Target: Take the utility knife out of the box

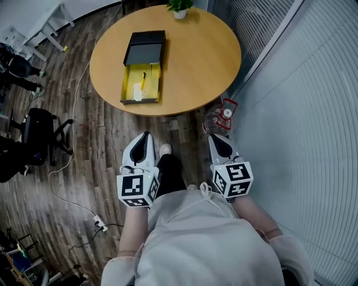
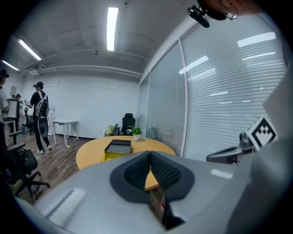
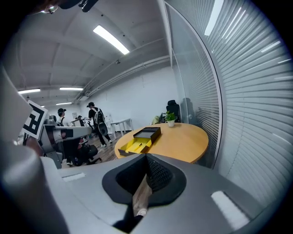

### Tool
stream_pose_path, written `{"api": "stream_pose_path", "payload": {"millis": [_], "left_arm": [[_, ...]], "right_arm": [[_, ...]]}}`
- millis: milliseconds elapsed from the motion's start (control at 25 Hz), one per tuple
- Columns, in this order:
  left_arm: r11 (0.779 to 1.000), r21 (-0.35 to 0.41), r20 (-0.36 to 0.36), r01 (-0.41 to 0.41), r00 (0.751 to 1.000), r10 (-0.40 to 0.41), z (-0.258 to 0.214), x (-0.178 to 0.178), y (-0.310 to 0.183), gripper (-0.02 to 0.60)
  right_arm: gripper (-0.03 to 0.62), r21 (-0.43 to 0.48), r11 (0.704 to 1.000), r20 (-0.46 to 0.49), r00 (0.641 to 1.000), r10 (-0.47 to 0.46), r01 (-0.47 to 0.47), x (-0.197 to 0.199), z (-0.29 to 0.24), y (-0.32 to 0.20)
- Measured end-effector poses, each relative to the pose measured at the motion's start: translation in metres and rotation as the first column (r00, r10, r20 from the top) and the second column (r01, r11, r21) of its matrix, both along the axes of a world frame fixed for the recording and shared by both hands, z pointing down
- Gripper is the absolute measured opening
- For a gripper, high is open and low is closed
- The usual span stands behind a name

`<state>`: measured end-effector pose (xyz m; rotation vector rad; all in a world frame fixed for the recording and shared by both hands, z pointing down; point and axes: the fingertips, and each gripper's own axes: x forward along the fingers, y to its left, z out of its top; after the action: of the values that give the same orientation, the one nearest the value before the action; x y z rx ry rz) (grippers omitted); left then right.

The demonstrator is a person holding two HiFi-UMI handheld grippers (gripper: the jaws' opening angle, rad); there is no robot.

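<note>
On the round wooden table (image 1: 196,61) lies a black box (image 1: 144,47) whose yellow tray (image 1: 151,84) is slid out toward me. A yellow utility knife (image 1: 142,81) lies in the tray beside a white item (image 1: 137,91). Both grippers hang over the floor, well short of the table. The left gripper (image 1: 147,134) is shut and empty; in its own view the box (image 2: 118,147) shows far beyond its tip (image 2: 150,153). The right gripper (image 1: 213,137) is also shut with nothing held; the box (image 3: 145,135) is far ahead of its tip (image 3: 146,157).
A potted plant (image 1: 179,8) stands at the table's far edge. A red and clear object (image 1: 221,118) sits on the floor by the table's near right side. A glass wall with blinds (image 1: 302,111) runs along the right. An office chair (image 1: 39,134) and a floor cable (image 1: 100,224) are at the left.
</note>
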<state>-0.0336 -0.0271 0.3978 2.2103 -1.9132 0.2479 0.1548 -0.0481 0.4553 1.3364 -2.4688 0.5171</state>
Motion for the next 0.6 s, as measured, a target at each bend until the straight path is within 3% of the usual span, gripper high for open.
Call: {"api": "stream_pose_path", "payload": {"millis": [320, 600], "left_arm": [[0.999, -0.009, -0.02, -0.047, 0.999, 0.046, 0.001, -0.067, -0.109, 0.006], [0.993, -0.071, -0.03, -0.095, 0.995, 0.094, 0.018, -0.142, -0.218, 0.006]], "right_arm": [[0.001, 0.029, 0.995, 0.014, 0.996, 0.09, -0.091, -0.054, -0.02, -0.1], [0.002, 0.022, 0.993, -0.009, 0.993, 0.118, -0.118, -0.136, -0.022, -0.2]]}}
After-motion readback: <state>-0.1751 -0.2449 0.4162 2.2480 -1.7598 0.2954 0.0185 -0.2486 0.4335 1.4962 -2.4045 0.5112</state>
